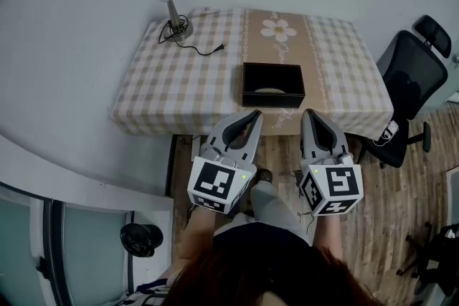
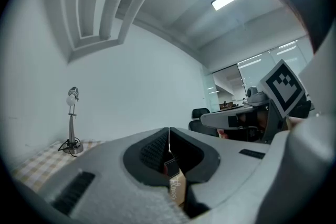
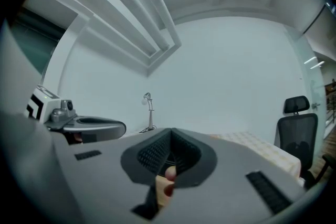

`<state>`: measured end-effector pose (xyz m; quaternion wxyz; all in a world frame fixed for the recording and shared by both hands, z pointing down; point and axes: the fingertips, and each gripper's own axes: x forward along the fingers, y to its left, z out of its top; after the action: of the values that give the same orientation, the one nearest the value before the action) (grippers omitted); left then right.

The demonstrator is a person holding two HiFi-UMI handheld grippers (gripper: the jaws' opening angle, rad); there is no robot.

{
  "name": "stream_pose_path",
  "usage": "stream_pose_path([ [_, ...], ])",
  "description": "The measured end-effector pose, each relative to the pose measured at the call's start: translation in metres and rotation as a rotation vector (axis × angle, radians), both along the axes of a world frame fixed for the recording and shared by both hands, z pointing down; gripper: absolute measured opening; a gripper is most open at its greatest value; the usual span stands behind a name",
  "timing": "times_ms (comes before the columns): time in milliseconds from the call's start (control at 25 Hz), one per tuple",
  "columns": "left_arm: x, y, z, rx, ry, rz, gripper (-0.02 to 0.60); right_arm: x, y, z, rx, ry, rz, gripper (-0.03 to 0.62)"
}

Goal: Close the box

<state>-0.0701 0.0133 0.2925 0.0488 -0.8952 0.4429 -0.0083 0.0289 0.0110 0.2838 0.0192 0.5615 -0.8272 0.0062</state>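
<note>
A black box [image 1: 272,84] stands open on the checked tablecloth [image 1: 179,82], near the table's front edge; something pale lies inside it. My left gripper [image 1: 253,115] and right gripper [image 1: 309,113] hover side by side just in front of the table edge, short of the box and pointing at it. Both are shut with nothing between the jaws. In the left gripper view the jaws [image 2: 168,132] meet along a thin seam; the box is hidden behind them. The right gripper [image 3: 170,134] looks the same in its own view.
A desk lamp [image 1: 171,3] with a trailing cord [image 1: 204,49] stands at the table's back left corner. A black office chair [image 1: 412,82] sits right of the table on the wooden floor. A white wall lies behind the table.
</note>
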Motion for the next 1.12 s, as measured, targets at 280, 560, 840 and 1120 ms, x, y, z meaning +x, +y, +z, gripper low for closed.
stream_pose_path([
  [280, 0.002, -0.022, -0.002, 0.008, 0.004, -0.010, 0.028, 0.006, -0.022, 0.004, -0.014, -0.030, -0.012, 0.017],
  [560, 0.001, -0.045, -0.002, -0.003, -0.004, -0.030, 0.028, 0.011, -0.046, 0.007, -0.020, -0.021, -0.009, 0.017],
  [840, 0.004, -0.068, -0.004, -0.003, -0.008, -0.035, 0.028, 0.016, -0.070, 0.007, -0.019, -0.026, -0.019, 0.017],
  [1120, 0.001, -0.096, 0.001, -0.013, 0.000, -0.053, 0.028, 0.020, -0.097, 0.010, -0.032, -0.046, -0.039, 0.017],
])
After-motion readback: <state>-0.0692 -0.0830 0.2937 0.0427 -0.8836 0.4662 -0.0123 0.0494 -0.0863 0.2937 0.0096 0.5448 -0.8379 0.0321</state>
